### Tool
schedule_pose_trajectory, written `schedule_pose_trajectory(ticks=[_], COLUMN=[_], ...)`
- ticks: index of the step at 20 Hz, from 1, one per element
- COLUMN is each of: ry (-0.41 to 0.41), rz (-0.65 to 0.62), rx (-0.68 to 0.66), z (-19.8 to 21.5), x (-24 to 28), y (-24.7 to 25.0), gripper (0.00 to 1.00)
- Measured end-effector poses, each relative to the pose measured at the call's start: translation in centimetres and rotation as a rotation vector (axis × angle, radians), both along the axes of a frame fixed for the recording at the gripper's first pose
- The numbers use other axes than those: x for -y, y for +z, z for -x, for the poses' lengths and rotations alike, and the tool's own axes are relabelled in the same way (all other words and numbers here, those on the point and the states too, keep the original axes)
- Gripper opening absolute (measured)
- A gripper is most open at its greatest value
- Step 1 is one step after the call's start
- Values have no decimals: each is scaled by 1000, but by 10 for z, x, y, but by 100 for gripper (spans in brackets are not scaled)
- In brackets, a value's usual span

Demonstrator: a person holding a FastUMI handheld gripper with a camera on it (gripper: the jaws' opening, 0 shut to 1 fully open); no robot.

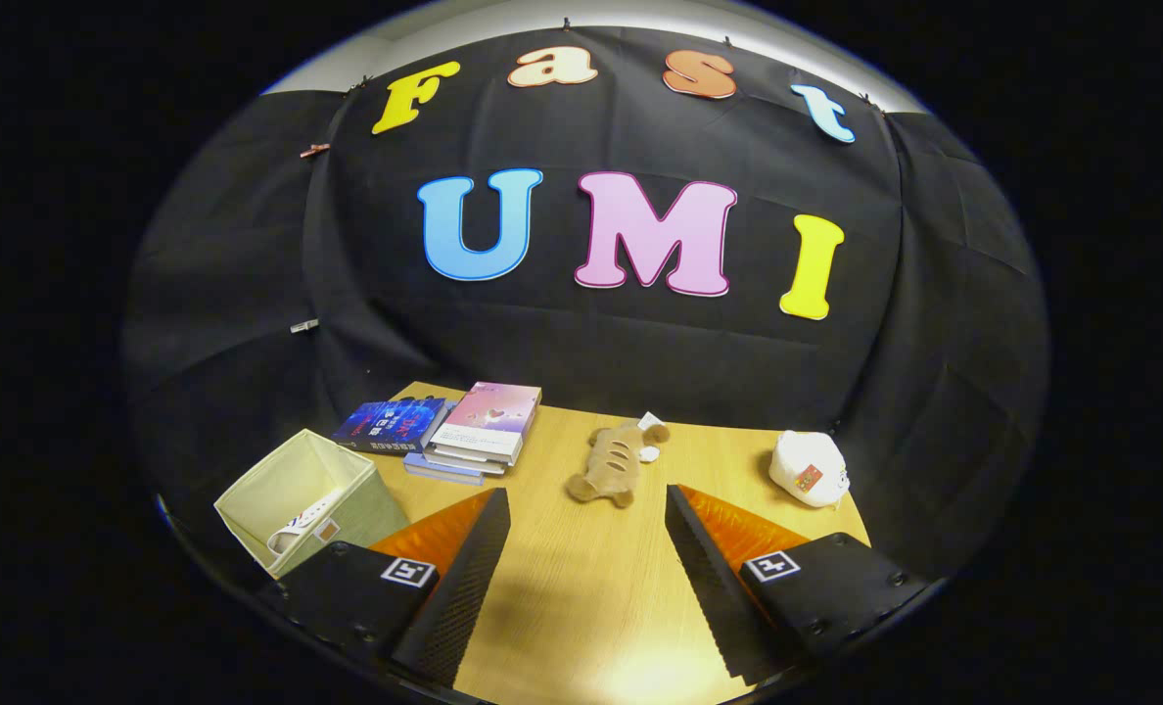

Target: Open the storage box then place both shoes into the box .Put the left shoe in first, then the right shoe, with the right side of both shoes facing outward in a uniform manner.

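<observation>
The storage box (pixel 302 494), a pale fabric cube with its top open, sits at the lower left of the frame, on the table's left corner and just beside the left finger of the gripper (pixel 586 509). Inside it lies a white shoe (pixel 300 529) with red and blue marks on its side (how it is turned is hard to tell, since the box wall hides most of it).

Nearest in the picture, at the bottom, the gripper's two fingers stand wide apart and hold nothing; between them lies bare wooden table (pixel 581 607), with a bright patch of light at the very bottom.

Just ahead of the fingertips, near the middle of the frame, a tan plush toy (pixel 613 465) lies flat on the wood. Right of it, beyond the right finger, rests a white rounded plush (pixel 809 468) with a small red patch on it, near the table's right edge.

Left of centre, beyond the left finger, is a stack of books (pixel 479 431) topped by a pink cover, and a dark blue book (pixel 391 424) lies touching its left side, behind the box.

Farthest back, black cloth wall (pixel 249 274) takes the upper half of the frame.
</observation>
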State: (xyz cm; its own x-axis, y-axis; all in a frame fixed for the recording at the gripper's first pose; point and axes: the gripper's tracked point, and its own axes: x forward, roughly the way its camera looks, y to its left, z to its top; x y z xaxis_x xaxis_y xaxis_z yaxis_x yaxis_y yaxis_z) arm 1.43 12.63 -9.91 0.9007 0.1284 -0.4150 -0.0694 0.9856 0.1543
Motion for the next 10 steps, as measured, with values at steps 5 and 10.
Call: schedule_pose_trajectory(ticks=[5, 10], ry=[6, 1], rz=[-29, -50], rx=[53, 33], z=[21, 31], x=[25, 44], y=[4, -8], gripper=[98, 98])
